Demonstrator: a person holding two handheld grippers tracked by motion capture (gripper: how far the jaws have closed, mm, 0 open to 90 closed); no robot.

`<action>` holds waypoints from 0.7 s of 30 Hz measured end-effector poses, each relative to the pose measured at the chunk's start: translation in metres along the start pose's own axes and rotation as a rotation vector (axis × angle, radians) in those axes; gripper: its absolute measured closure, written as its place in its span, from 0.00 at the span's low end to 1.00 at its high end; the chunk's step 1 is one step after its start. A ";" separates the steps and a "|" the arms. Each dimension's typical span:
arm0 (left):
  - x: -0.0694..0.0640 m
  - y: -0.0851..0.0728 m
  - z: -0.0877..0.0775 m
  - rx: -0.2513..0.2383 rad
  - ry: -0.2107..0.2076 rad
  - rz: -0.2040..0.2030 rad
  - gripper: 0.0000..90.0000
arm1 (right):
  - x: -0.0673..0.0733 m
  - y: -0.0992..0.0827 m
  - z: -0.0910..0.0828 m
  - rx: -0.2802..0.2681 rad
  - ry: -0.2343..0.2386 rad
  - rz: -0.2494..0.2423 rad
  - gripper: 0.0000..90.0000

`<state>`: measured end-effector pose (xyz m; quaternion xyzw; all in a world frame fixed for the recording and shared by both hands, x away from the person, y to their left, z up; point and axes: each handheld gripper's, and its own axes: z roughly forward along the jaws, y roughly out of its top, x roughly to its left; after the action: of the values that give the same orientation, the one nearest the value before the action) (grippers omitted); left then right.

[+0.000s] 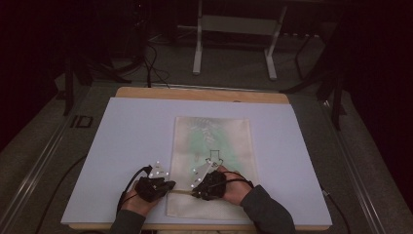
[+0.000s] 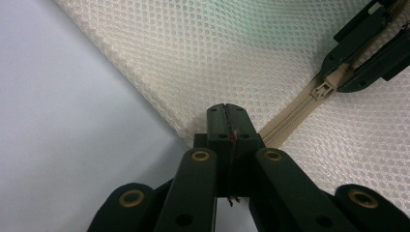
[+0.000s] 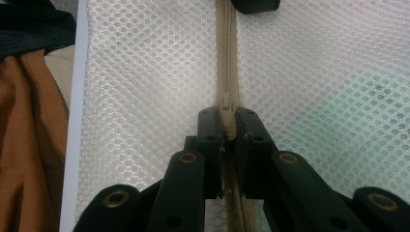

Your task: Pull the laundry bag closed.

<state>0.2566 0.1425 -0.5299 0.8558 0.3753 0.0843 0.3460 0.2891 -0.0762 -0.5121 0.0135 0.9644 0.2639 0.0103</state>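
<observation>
Mesh bag (image 1: 213,165), cream with a green tint showing through, lies flat on the white board (image 1: 122,146) that covers the table, near the board's front edge and a little right of its middle. A beige zipper (image 3: 225,58) runs across the bag close to that front edge. The right gripper (image 3: 228,123) has its jaws closed on the zipper's pull tab (image 3: 227,121), the tab pinched between the two black pads. The left gripper (image 2: 226,123) sits at the bag's left edge, at the zipper's end; its jaws are pressed together with a thin edge of the mesh caught between them. In the high view the left gripper (image 1: 155,187) rests at the bag's front left corner and the right gripper (image 1: 209,184) sits on the bag just beside it, both hands low at the board's front edge.
</observation>
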 end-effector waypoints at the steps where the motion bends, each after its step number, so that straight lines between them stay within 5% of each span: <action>1: 0.000 0.000 0.000 0.000 0.000 0.000 0.99 | 0.000 0.000 0.000 0.000 -0.002 -0.004 0.92; 21: 0.000 0.000 0.000 -0.003 0.001 -0.002 0.99 | 0.001 -0.003 -0.003 0.012 -0.007 -0.016 0.92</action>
<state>0.2563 0.1423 -0.5301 0.8548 0.3762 0.0852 0.3473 0.2880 -0.0809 -0.5109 0.0069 0.9661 0.2578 0.0154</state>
